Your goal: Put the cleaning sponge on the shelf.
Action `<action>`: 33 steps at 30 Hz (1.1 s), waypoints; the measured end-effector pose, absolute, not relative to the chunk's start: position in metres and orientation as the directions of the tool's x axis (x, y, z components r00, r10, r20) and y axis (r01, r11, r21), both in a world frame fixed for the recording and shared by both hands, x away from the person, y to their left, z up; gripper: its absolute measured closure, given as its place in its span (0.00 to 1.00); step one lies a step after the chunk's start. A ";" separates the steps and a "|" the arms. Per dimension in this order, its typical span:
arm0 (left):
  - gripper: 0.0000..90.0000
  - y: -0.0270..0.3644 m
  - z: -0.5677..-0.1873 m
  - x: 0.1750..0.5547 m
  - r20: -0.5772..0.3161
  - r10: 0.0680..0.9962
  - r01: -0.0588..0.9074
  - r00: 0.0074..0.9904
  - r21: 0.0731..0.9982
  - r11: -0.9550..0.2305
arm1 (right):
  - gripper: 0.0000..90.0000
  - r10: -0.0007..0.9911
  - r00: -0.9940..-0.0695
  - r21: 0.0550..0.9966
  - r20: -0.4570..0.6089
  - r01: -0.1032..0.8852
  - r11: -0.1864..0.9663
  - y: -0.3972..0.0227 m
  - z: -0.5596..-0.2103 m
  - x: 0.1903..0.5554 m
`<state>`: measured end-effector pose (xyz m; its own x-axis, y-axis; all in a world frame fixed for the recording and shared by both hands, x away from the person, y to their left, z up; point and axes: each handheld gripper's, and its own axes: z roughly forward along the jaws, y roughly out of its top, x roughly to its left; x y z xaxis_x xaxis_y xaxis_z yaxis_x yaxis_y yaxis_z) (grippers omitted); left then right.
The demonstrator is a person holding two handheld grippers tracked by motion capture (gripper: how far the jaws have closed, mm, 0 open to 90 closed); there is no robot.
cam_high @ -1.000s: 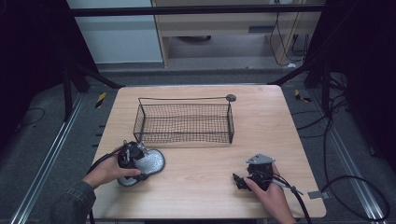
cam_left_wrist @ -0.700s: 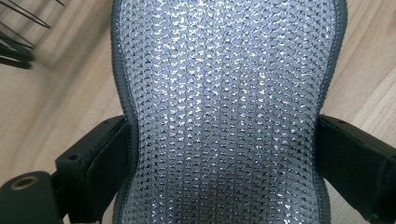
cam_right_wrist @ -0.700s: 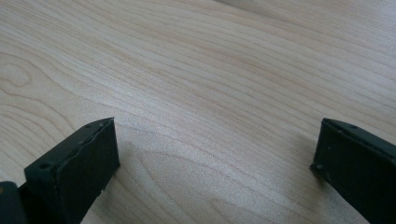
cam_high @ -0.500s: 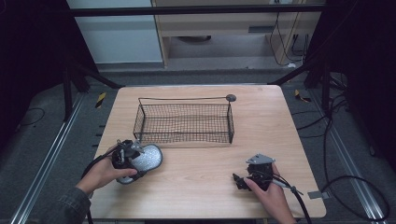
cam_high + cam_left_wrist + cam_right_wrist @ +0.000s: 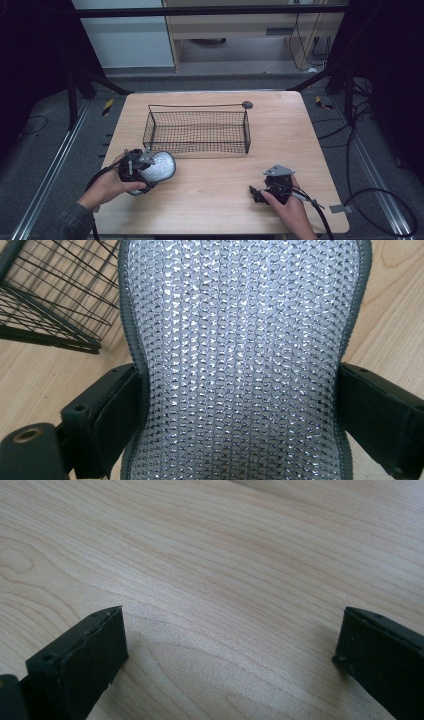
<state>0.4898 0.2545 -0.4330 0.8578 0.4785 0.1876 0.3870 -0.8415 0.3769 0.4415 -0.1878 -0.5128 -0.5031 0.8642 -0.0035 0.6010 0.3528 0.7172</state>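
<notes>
A silvery sparkling mesh pad (image 5: 160, 166) with a dark grey edge is held just above the table's front left, in front of the wire basket (image 5: 197, 132). My left gripper (image 5: 148, 170) is shut on the pad. In the left gripper view the pad (image 5: 240, 340) is squeezed between both black jaws, and a corner of the basket (image 5: 50, 290) shows at upper left. My right gripper (image 5: 255, 193) rests at the table's front right, open. In the right gripper view it (image 5: 230, 640) has bare wood between its wide-apart jaws.
The black wire basket stands at mid-table with nothing visible inside, and a long handle with a round end (image 5: 247, 104) sits at its back right corner. Bare wooden table (image 5: 215, 200) lies between the two grippers. Cables trail off the right edge.
My left gripper has shifted the pad slightly toward the basket and raised it a little. The right gripper has stayed put.
</notes>
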 end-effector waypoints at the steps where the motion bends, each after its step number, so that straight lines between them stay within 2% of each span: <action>1: 0.08 0.253 -0.430 0.490 0.196 0.477 0.382 0.857 0.379 -0.843 | 0.00 0.864 -0.503 0.717 -0.004 0.601 0.353 -0.188 -0.513 0.441; 17: 0.09 0.239 -0.396 0.492 0.268 0.442 0.325 0.856 0.385 -0.864 | 0.00 0.867 -0.497 0.720 -0.004 0.601 0.348 -0.187 -0.513 0.441; 33: 0.09 0.216 -0.357 0.526 0.369 0.416 0.277 0.831 0.375 -0.885 | 0.00 0.867 -0.498 0.722 -0.005 0.599 0.347 -0.187 -0.513 0.442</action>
